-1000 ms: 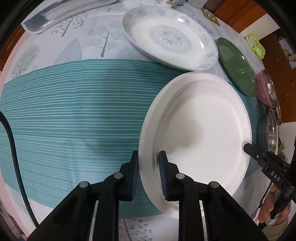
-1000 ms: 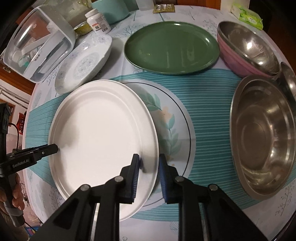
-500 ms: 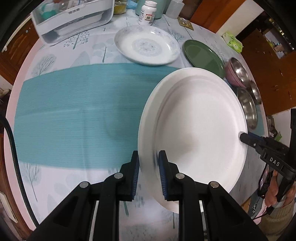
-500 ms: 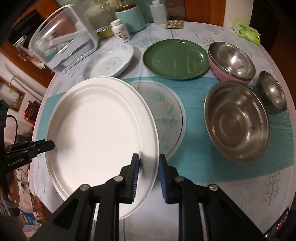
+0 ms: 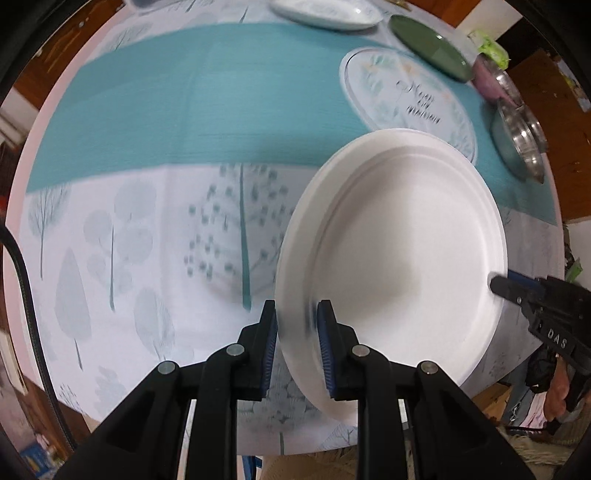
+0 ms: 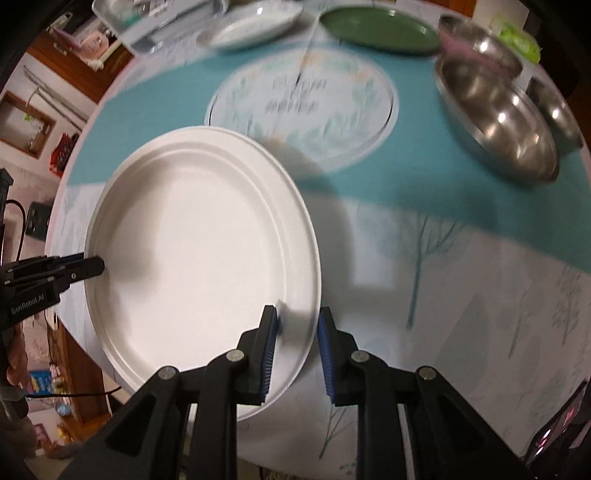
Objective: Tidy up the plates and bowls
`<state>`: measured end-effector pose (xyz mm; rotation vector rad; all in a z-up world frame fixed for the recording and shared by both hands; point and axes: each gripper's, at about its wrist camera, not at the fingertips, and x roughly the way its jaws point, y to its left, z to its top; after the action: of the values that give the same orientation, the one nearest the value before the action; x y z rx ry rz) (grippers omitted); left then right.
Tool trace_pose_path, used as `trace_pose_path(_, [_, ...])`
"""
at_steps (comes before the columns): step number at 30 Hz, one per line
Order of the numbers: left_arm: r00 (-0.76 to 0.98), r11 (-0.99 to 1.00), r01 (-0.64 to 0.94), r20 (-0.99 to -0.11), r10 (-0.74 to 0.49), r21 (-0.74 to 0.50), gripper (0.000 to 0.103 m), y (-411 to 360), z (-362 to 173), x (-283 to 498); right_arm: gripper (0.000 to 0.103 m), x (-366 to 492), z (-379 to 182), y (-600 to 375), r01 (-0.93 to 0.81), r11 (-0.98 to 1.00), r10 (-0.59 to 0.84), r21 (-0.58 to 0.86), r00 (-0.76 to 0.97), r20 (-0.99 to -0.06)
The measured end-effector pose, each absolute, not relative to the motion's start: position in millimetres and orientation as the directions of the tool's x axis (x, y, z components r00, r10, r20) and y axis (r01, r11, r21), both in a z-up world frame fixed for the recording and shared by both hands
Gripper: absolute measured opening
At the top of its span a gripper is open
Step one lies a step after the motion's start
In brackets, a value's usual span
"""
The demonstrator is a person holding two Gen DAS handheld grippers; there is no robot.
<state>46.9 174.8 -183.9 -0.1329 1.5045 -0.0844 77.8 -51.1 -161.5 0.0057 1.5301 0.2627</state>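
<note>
Both grippers, left [image 5: 297, 345] and right [image 6: 297, 345], pinched opposite rims of your white plate [image 5: 399, 258] above the table's edge [image 5: 229, 443], where uneven pull risked dropping it.

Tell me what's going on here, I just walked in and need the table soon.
A person is clearing dishes with two hand-held grippers. The left gripper and right gripper each clamp opposite rims of a white plate, holding it above the tablecloth near the table's edge. A printed plate, green plate and steel bowls sit on the table.
</note>
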Motion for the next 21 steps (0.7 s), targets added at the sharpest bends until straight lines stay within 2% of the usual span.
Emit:
trace_pose_path(11, [0.066,0.993,-0.074,-0.994,-0.088,-0.092,0.021,187.2,-192.8,26.3,0.023,74.3,-171.4,-42.5,-0.191,0.97,0.152,0.149,-0.001,-0.988])
trace_pose_path(21, [0.064,0.992,-0.089,-0.994,-0.089,-0.094,0.021,176.8,-199.4,47.5,0.023,71.1,-171.2,-39.0,-0.182,0.972,0.151,0.148,0.003,-0.988])
